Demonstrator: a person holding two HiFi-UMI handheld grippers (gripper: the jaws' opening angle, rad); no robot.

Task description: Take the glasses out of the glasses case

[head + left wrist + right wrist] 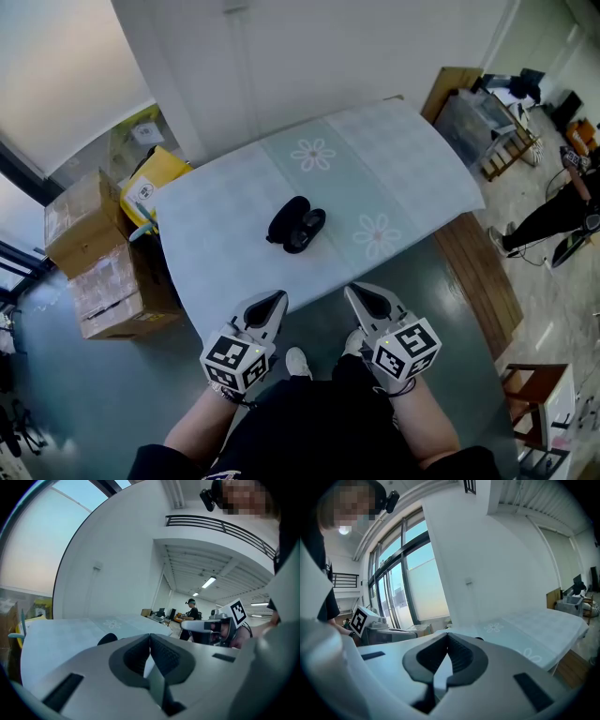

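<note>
The black glasses case lies open in the middle of a table covered with a pale flowered cloth. What it holds is too small to tell. My left gripper and right gripper hang side by side in front of the table's near edge, below the case, both shut and empty. In the left gripper view the jaws meet at their tips and the case shows as a dark hump just beyond. The right gripper view has its jaws closed too, with a sliver of the case behind.
Cardboard boxes and a yellow box stand left of the table. A wooden board lies along its right side, with a stool lower right. A person sits at the far right. My feet are by the near edge.
</note>
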